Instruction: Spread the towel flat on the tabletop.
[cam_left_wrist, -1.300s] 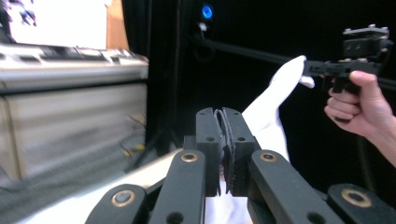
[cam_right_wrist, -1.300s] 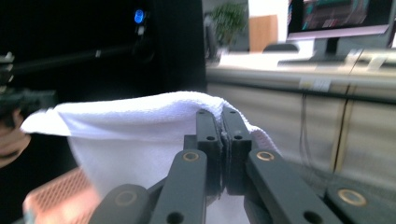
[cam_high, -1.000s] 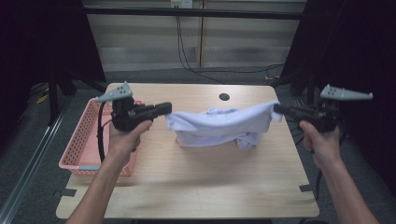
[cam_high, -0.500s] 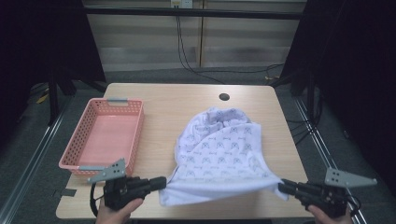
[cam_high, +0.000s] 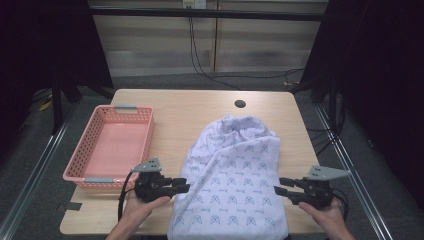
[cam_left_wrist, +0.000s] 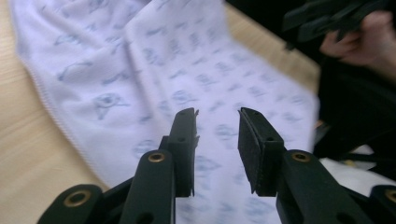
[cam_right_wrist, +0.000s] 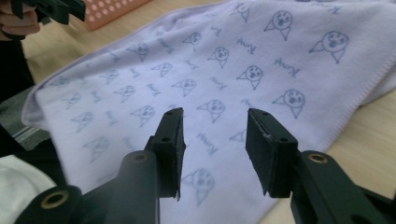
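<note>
Left gripper (cam_high: 184, 188): jaws apart, having just been opening, nothing gripped between them; tips sit at the left edge of the patterned towel (cam_high: 235, 185). Right gripper (cam_high: 281, 189): jaws likewise apart after opening, nothing clamped, tips just off the towel's right edge. The pale lilac towel, printed with small face motifs, lies spread on the wooden table (cam_high: 180, 107), bunched at its far end, its near edge hanging over the table's front. An empty pink basket (cam_high: 107, 150) stands on the table's left side, apart from the towel.
</note>
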